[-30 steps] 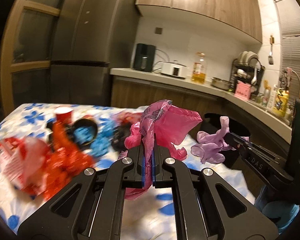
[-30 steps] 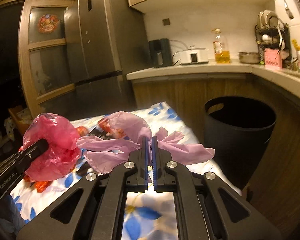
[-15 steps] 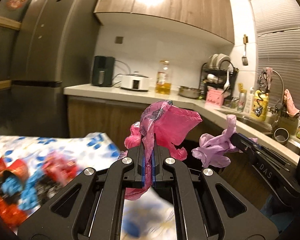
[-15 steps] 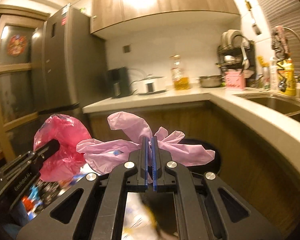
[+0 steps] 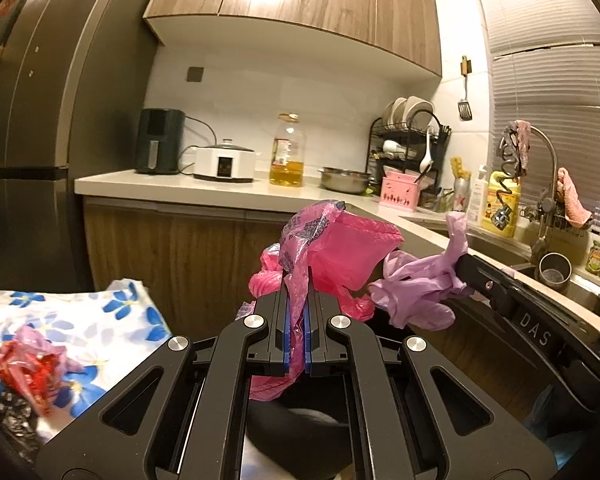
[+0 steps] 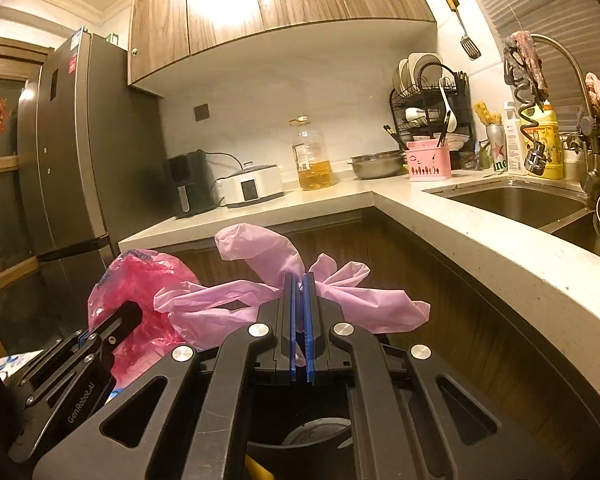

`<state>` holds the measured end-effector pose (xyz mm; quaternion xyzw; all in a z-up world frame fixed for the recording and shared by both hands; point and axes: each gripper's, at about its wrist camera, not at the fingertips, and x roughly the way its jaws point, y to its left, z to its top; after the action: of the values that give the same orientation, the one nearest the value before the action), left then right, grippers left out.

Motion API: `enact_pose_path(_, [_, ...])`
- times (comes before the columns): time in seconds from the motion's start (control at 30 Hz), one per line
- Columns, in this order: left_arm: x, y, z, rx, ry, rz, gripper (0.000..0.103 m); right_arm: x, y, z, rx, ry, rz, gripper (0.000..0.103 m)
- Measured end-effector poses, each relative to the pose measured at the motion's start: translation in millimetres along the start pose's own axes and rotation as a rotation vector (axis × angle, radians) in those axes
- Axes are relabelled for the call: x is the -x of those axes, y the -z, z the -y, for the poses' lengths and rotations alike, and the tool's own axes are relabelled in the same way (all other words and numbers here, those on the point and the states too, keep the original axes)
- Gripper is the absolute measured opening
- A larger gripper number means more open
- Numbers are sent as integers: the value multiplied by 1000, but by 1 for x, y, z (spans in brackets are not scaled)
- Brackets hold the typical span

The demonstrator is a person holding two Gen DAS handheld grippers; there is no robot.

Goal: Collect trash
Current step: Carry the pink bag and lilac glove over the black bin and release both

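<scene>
Left gripper (image 5: 296, 320): your fingers are pressed together on the pink plastic bag (image 5: 340, 256), which bunches up above the blue pads and hangs down below them.
Right gripper (image 6: 299, 312): pinched on the purple plastic bag (image 6: 260, 300); its loose ends spread to both sides of the fingers.
Where the trash is: you hold both bags up in the air, side by side, in front of the wooden cabinets (image 5: 172, 256). The black bin (image 6: 300, 436) shows below them, between the arms of each tool.
Table: the flowered tablecloth (image 5: 112, 312) lies to your left and below, with red wrappers (image 5: 24, 372) on it.
Writing on the tools: "DAS" on the side of your right one as seen from the left camera; "GenRobot.AI" on your left one as seen from the right camera.
Other labels: a green can (image 6: 496, 148) by the sink shows a red star and the letters "ine". The cooking oil bottle (image 6: 312, 156) and the yellow jug (image 6: 546, 148) carry labels too small to read.
Counter: a black air fryer (image 5: 158, 146) and a white cooker (image 5: 225, 164) stand beside the fridge (image 5: 52, 120).
</scene>
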<state>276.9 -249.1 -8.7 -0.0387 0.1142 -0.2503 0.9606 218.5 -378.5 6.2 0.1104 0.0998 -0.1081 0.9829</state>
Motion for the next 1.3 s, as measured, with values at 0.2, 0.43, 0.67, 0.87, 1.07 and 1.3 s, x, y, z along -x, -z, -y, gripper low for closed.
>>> enact_pose_path(0.2, [-21,4,1,12,34,-21,4,-14,0,5,-8,-9,-14,5])
enact_pose_path(0.43, [-35,10,0,23,79,-44,5,-28,5,10,-3,-25,-39,8])
enact_pose_path(0.67, [-48,18,2,15,107,-90,15,-35,7,14,-18,-29,-52,23])
enact_pose_path(0.87, [-48,22,-3,46,120,-84,56,-34,10,21,-48,-16,-58,35])
enact_pose_path(1.07, [-40,26,-9,53,97,-87,64,-28,9,24,-57,6,-56,49])
enact_pose_path(1.3, [-17,28,-26,71,-1,-94,73,-15,13,14,-22,43,-49,63])
